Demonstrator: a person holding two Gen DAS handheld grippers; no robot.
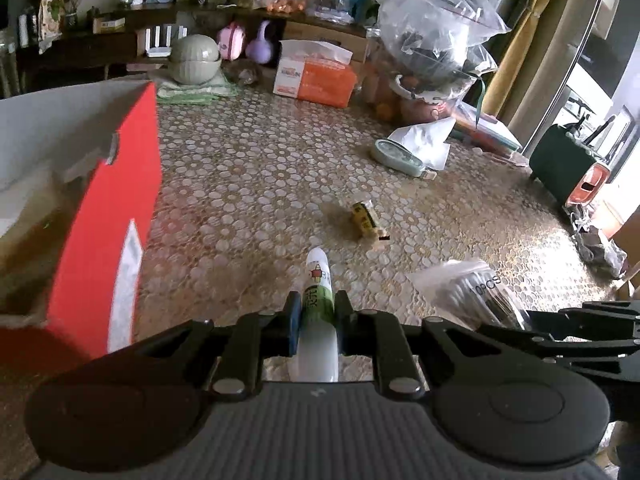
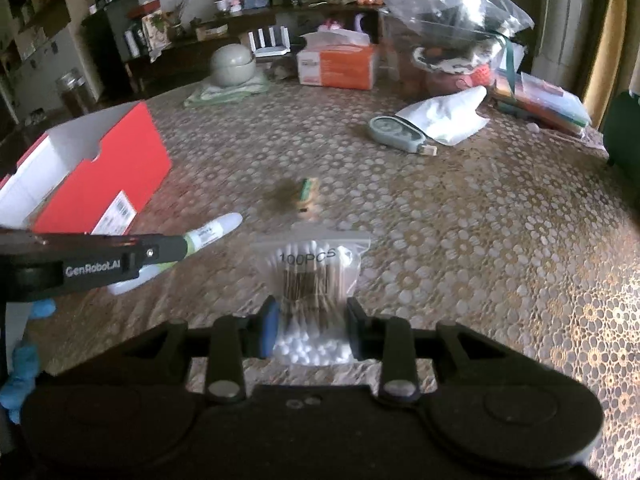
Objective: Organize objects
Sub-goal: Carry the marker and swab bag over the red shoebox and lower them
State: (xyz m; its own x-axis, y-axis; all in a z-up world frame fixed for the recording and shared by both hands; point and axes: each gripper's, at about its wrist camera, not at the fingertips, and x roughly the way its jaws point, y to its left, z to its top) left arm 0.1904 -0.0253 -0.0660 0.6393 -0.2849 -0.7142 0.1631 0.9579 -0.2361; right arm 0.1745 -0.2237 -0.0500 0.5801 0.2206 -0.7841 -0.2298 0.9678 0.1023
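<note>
My left gripper [image 1: 318,312] is shut on a white tube with a green label [image 1: 318,280], which sticks out forward between the pads. The same tube [image 2: 212,232] shows in the right wrist view, held by the left gripper [image 2: 182,246] at the left. My right gripper [image 2: 310,320] is shut on a clear bag of cotton swabs [image 2: 312,276] marked 100PCS; that bag [image 1: 472,292] also shows at lower right in the left wrist view. An open red box [image 1: 100,216] stands close on the left, and the red box [image 2: 104,172] appears at far left of the right view. A small yellow packet [image 1: 366,220] lies mid-table.
On the patterned tablecloth [image 2: 460,220] lie a pale green oval case [image 2: 396,130], a white pouch [image 2: 444,118], an orange tissue box [image 2: 340,64], a lidded green bowl [image 2: 234,64] on a cloth, and large plastic bags [image 1: 436,32] at the back right. Blue-gloved fingers [image 2: 20,376] show at lower left.
</note>
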